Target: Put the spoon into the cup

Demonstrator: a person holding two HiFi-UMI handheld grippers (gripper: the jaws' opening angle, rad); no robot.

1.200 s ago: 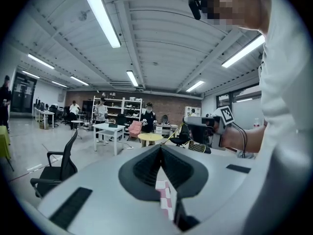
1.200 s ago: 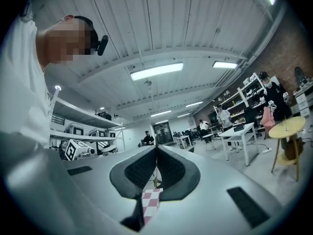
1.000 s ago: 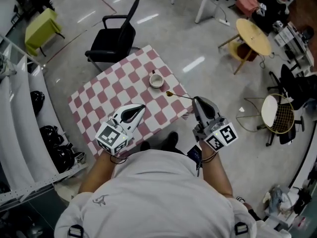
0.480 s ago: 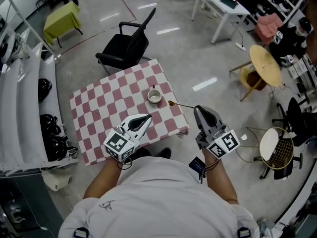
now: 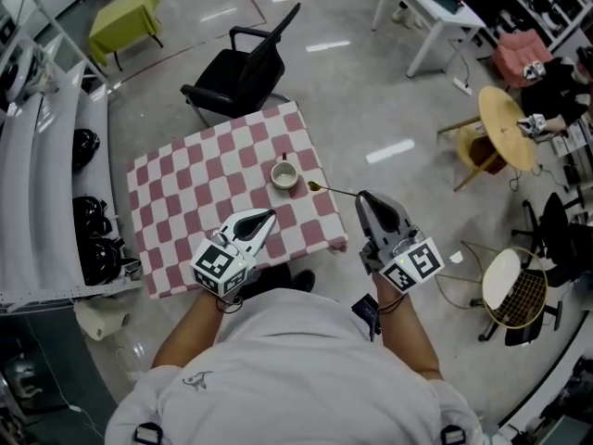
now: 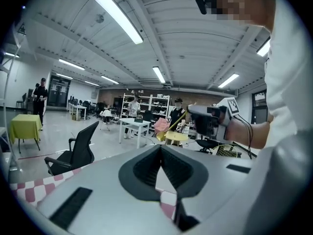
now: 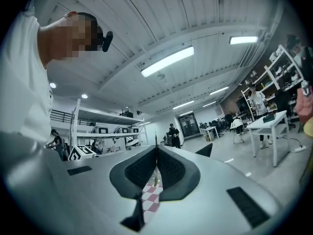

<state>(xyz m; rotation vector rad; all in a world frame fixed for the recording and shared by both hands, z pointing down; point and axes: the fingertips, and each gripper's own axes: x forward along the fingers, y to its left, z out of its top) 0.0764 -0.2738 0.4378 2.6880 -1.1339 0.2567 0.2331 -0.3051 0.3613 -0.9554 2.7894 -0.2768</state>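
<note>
Nearest the camera, the person's white shirt (image 5: 287,360) fills the bottom of the head view, with both forearms extended forward. The left gripper (image 5: 270,214) is over the near part of the checked table (image 5: 185,184); its jaws are together at the tips with nothing between them. The right gripper (image 5: 360,197) is just off the table's right edge, jaws clamped on the handle of the spoon (image 5: 334,191). The spoon lies roughly level, and its bowl reaches over the table near that edge. The cup (image 5: 284,175) stands upright on the cloth, just left of the spoon bowl and apart from it, with open tabletop between them. Beyond the table's far corner stands a black office chair (image 5: 243,74). White shelving (image 5: 46,202) runs along the left. Farther off are a yellow-green table (image 5: 123,21), a white desk (image 5: 428,3) and a round wooden table (image 5: 505,119).
</note>
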